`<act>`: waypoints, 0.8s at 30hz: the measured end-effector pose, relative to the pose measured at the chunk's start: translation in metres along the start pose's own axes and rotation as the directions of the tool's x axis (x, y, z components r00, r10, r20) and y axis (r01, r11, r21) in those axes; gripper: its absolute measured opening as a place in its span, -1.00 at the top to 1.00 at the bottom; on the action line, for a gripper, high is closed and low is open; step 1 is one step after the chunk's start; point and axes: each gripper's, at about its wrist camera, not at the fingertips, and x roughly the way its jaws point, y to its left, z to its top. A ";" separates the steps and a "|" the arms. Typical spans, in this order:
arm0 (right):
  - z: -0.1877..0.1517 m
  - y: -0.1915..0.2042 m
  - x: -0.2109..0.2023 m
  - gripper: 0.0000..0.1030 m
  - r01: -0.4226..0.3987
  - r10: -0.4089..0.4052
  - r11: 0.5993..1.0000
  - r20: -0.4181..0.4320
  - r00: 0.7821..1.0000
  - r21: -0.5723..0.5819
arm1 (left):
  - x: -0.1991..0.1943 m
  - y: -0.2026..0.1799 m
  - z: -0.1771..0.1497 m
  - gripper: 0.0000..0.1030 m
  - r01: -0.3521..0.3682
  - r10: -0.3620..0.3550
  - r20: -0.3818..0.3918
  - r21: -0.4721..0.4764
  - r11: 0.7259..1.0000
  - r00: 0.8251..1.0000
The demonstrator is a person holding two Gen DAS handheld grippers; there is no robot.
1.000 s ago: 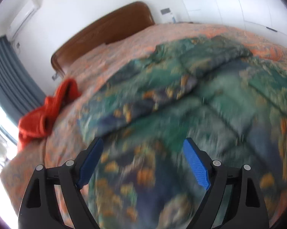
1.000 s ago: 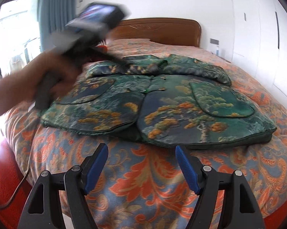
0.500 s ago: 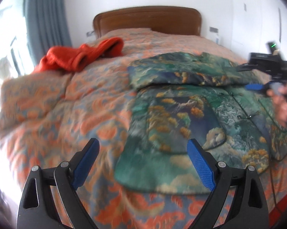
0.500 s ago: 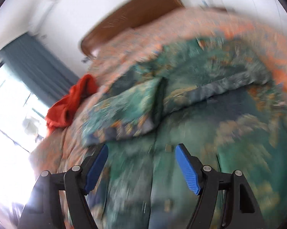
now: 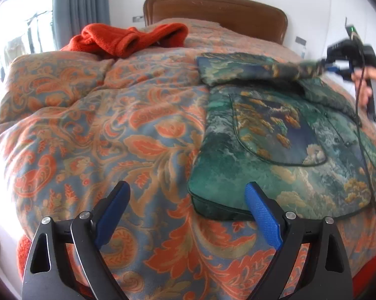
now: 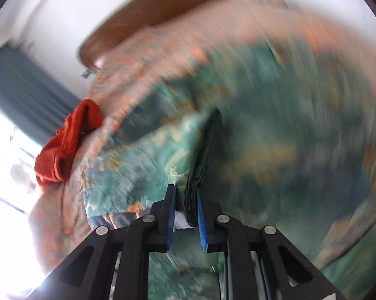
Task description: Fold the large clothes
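Note:
A large green patterned padded jacket [image 5: 275, 155] lies flat on the bed, right of centre in the left wrist view. My left gripper [image 5: 188, 215] is open and empty, hovering above the bedspread just short of the jacket's near left corner. My right gripper [image 6: 185, 215] is shut on the jacket's folded sleeve edge [image 6: 203, 155]; this view is blurred. The left wrist view shows the right gripper [image 5: 338, 67] at the far right, pulling the sleeve [image 5: 250, 68] up and taut.
An orange paisley bedspread [image 5: 100, 125] covers the bed. An orange-red garment [image 5: 128, 37] lies bunched near the brown headboard [image 5: 213, 7]. A window and blue-grey curtain [image 5: 80, 0] are at left. A black cable [image 5: 363, 137] trails across the jacket.
My right gripper closed on the jacket's sleeve edge and is lifting it. My left gripper drew back toward the bed's near edge and stayed open.

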 end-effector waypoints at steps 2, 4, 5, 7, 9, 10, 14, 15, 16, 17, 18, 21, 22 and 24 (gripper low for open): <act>0.026 0.020 -0.012 0.68 0.013 -0.007 0.998 0.087 0.996 -0.066 | -0.001 0.001 0.001 -0.82 0.003 -0.003 0.001 -0.015 1.000 1.000; 0.049 0.022 -0.011 0.68 0.026 -0.017 0.996 0.116 0.993 -0.083 | -0.002 0.001 0.002 -0.82 0.011 -0.011 -0.002 -0.021 1.000 1.000; 0.059 0.022 -0.007 0.68 0.046 -0.033 0.994 0.129 0.991 -0.102 | -0.002 0.000 0.003 -0.82 0.014 -0.014 -0.005 -0.021 1.000 1.000; 0.071 0.015 0.015 0.68 0.107 -0.090 0.984 0.125 0.988 -0.140 | -0.004 -0.004 0.003 -0.82 0.021 -0.021 -0.008 -0.005 1.000 1.000; 0.070 0.000 0.040 0.65 0.144 -0.135 0.981 0.080 0.988 -0.130 | -0.006 -0.008 0.003 -0.82 0.022 -0.022 -0.011 0.015 1.000 1.000; 0.066 -0.010 0.053 0.55 0.153 -0.149 0.982 0.045 0.988 -0.111 | -0.007 -0.010 0.003 -0.82 0.022 -0.021 -0.013 0.024 0.999 1.000; 0.045 -0.042 0.064 0.13 0.192 -0.192 0.981 -0.005 0.981 0.003 | -0.006 -0.018 0.013 -0.82 0.042 -0.039 -0.046 0.058 0.997 0.998; 0.038 -0.046 0.056 0.13 0.177 -0.178 0.984 0.013 0.984 0.021 | -0.005 -0.018 0.022 -0.82 0.064 -0.061 -0.054 0.057 0.996 0.997; 0.033 -0.047 0.046 0.12 0.161 -0.161 0.987 0.029 0.986 0.028 | -0.005 -0.019 0.030 -0.82 0.082 -0.079 -0.055 0.051 0.995 0.995; 0.028 -0.050 0.036 0.12 0.142 -0.143 0.990 0.041 0.989 0.022 | -0.004 -0.019 0.043 -0.82 0.107 -0.105 -0.050 0.038 0.993 0.993; 0.021 -0.050 0.022 0.09 0.112 -0.112 0.994 0.056 0.992 0.002 | -0.003 -0.020 0.060 -0.83 0.140 -0.139 -0.038 0.022 0.990 0.990; -0.009 -0.049 -0.026 -0.02 0.057 -0.047 0.994 0.112 0.993 -0.092 | 0.012 -0.033 0.117 -0.95 0.259 -0.259 -0.032 0.004 0.966 0.965; -0.025 -0.050 -0.047 -0.13 0.046 -0.028 0.991 0.138 0.990 -0.125 | 0.023 -0.042 0.136 -0.96 0.305 -0.304 -0.048 0.011 0.952 0.951; -0.052 -0.053 -0.078 -0.20 0.037 -0.008 0.986 0.172 0.985 -0.163 | 0.057 -0.065 0.175 -0.96 0.356 -0.352 -0.095 0.033 0.934 0.931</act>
